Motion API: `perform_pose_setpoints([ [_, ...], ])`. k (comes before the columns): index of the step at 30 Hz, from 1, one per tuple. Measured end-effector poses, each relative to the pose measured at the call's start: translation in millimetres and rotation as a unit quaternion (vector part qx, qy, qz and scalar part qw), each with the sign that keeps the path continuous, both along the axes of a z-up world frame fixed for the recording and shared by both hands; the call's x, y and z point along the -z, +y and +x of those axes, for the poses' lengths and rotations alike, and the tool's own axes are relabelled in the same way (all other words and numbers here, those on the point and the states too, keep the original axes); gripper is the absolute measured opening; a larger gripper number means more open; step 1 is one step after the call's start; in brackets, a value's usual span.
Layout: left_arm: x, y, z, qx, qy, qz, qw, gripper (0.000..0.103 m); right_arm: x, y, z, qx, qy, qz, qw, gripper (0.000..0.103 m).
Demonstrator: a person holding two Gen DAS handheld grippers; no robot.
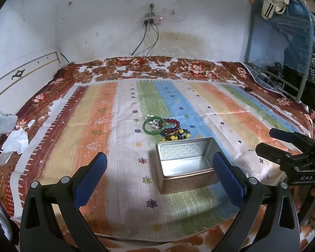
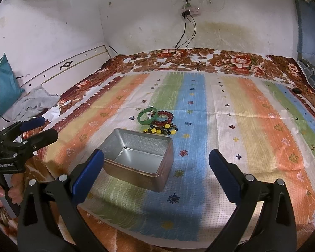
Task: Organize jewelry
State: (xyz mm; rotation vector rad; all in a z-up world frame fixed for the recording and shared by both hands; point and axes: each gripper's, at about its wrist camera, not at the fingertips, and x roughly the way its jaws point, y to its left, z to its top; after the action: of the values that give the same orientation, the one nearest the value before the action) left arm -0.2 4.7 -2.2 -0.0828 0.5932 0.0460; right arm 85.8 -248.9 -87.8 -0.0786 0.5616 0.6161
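Note:
An open, empty metal tin [image 1: 185,164] [image 2: 139,158] stands on the striped cloth [image 1: 119,147] on the bed. Just behind it lies a pile of jewelry: a green bangle [image 1: 153,125] [image 2: 147,116], a dark red bead bracelet [image 1: 171,124] [image 2: 164,116], and a yellow and dark bead bracelet [image 1: 176,136] [image 2: 162,130]. My left gripper [image 1: 159,168] is open and empty, hovering near the tin's front; it also shows in the right wrist view [image 2: 38,128]. My right gripper [image 2: 156,166] is open and empty to the tin's right; it also shows in the left wrist view [image 1: 268,140].
A floral blanket [image 1: 157,67] lies under the cloth. Charger cables [image 1: 145,42] hang from a wall socket onto the bed's far side. Grey clothing and white tissue [image 1: 12,138] lie at the left by the headboard. A metal rack with clothes [image 1: 287,42] stands at the right.

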Motion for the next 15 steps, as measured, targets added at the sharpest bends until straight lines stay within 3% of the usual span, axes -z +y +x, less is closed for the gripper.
perform_pose_setpoints([
  [15, 4.4, 4.4, -2.9, 0.0, 0.004, -0.002, 1.0, 0.098, 3.7, 3.1, 2.8, -0.001, 0.007, -0.003, 1.0, 0.098],
])
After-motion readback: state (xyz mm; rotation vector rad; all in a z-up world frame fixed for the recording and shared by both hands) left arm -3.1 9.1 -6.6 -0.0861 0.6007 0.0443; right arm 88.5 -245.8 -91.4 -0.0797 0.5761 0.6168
